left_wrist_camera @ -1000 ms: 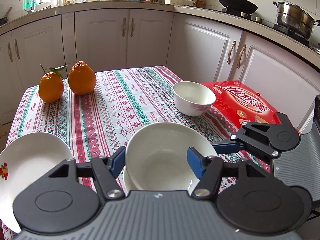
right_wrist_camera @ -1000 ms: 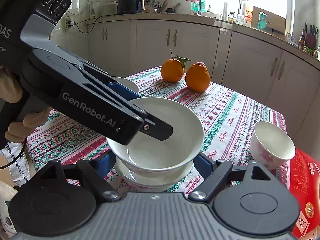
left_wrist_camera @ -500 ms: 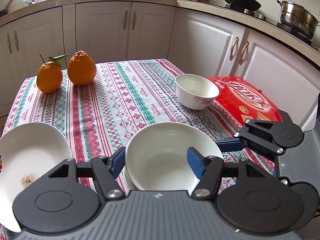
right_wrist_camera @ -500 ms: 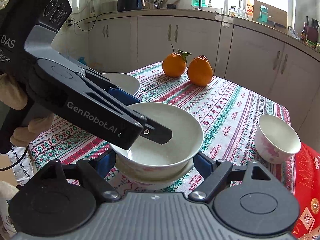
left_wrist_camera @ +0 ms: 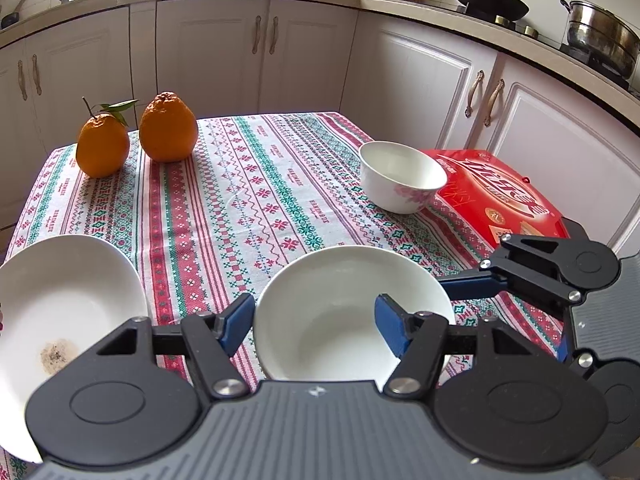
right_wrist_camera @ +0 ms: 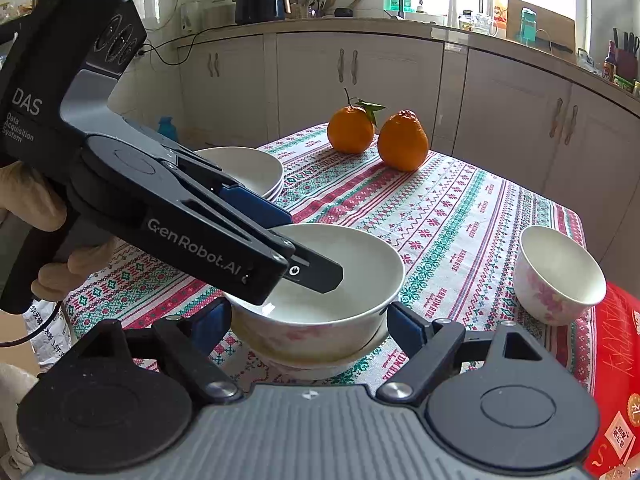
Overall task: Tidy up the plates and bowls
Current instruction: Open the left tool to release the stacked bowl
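Left tool [left_wrist_camera: 314, 324] is clamped on the rim of the large white bowl [left_wrist_camera: 328, 300], one finger inside and one outside. Right tool [right_wrist_camera: 310, 320] has its pads against the bowl's opposite outer sides, gripping it. The bowl sits at lower centre of both views, on a white dish [right_wrist_camera: 320, 364] on the patterned desk [left_wrist_camera: 260, 200]. Stacked plates [right_wrist_camera: 248, 164] lie to the upper left in the right wrist view. A small floral bowl [left_wrist_camera: 402, 176] stands at right, touching a red box [left_wrist_camera: 500, 196]. Two oranges [left_wrist_camera: 168, 128] sit at the far end.

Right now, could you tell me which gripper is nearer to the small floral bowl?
Right. The right gripper flanks the large bowl, beside the small floral bowl; the left gripper clamps that bowl's opposite rim.
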Action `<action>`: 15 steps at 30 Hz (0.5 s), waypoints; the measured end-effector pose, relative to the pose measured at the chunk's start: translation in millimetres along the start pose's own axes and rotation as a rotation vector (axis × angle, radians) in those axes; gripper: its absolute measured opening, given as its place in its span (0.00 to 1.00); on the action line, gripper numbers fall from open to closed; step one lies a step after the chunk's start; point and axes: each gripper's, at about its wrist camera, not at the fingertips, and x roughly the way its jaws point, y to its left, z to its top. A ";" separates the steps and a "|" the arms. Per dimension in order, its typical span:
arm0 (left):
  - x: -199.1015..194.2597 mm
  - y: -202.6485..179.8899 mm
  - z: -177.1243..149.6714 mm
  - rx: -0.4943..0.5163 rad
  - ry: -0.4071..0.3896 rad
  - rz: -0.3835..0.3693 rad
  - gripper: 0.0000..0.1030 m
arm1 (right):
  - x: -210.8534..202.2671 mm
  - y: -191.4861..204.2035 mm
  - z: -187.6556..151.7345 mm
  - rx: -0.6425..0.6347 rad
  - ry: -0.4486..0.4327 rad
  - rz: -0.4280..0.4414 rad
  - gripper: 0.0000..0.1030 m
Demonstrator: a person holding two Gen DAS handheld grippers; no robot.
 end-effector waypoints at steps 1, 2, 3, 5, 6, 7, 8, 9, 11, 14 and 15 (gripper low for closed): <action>-0.2 0.7 -0.1 -0.003 0.000 -0.003 0.63 | 0.1 0.6 0.3 -0.001 0.001 -0.002 0.86; -0.5 1.2 0.1 -0.004 -0.002 -0.007 0.65 | 0.1 1.0 0.1 -0.004 -0.001 -0.003 0.87; -1.3 1.4 0.3 -0.005 -0.005 -0.010 0.67 | -0.7 1.3 0.1 -0.005 -0.006 -0.006 0.91; -3.8 1.5 1.9 -0.001 -0.014 -0.009 0.72 | -4.7 1.1 0.4 -0.003 -0.021 -0.004 0.93; -5.4 1.0 3.0 0.005 -0.020 -0.004 0.74 | -6.7 1.2 0.9 -0.002 -0.027 -0.002 0.93; -7.4 0.8 4.2 0.010 -0.026 0.002 0.74 | -9.3 1.4 1.7 -0.003 -0.035 -0.002 0.93; -9.1 0.9 5.6 0.012 -0.031 0.006 0.75 | -11.7 1.8 2.5 -0.007 -0.044 -0.003 0.93; -11.0 1.4 7.2 0.014 -0.037 0.008 0.75 | -13.9 2.7 3.3 -0.012 -0.052 -0.003 0.93; -14.3 1.7 10.1 0.022 -0.046 0.019 0.75 | -18.0 4.4 4.8 -0.019 -0.069 0.004 0.93; -18.6 1.7 14.1 0.038 -0.055 0.032 0.77 | -21.5 7.9 6.2 -0.032 -0.087 0.034 0.93; -19.9 1.8 14.9 0.045 -0.057 0.034 0.77 | -21.3 8.9 5.9 -0.035 -0.088 0.041 0.93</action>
